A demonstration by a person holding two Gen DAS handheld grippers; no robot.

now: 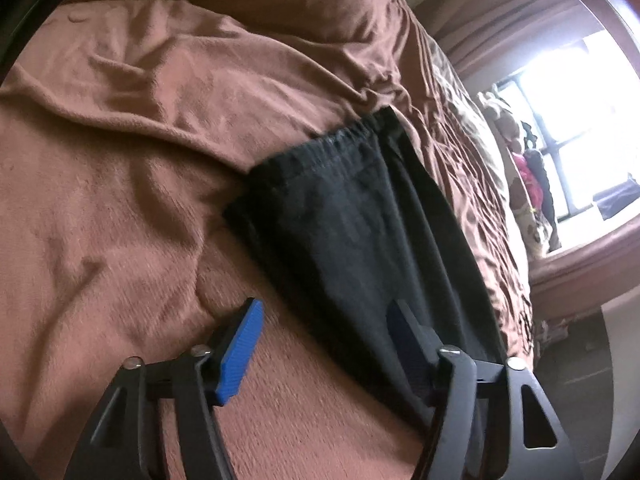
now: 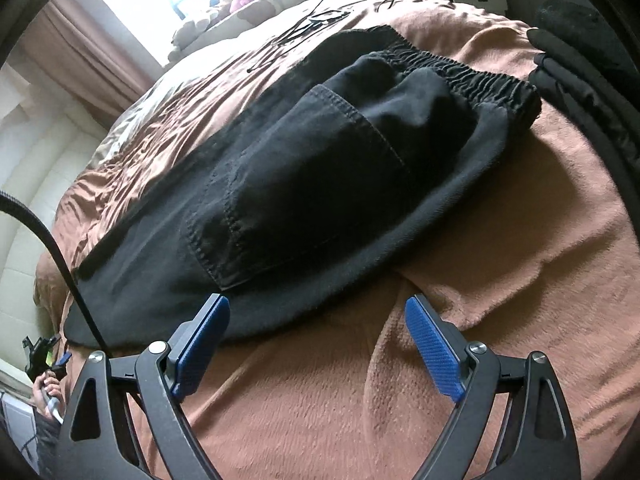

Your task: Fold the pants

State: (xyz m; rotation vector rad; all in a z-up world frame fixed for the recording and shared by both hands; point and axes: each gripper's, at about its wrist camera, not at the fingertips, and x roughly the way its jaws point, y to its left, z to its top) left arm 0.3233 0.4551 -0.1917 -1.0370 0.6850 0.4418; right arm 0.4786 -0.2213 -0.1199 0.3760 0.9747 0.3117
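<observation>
left wrist: gripper [image 1: 326,344] angled down (over pants [image 1: 360,216])

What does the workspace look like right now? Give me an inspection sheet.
Surface: bed with rumpled brown blanket.
Job's things: black pants lying on blanket, elastic waistband at the far end.
Clutter: plush toys by window.
Grippers: left claw open, one finger over pants edge; right claw open, nothing between pads.
Cables: thin black cable on bed; thick cable near right claw.
Surroundings: window, curtains.

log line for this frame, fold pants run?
stage: approach | pants: flat on blanket | left gripper: open, straddling edge | right gripper: open, empty
</observation>
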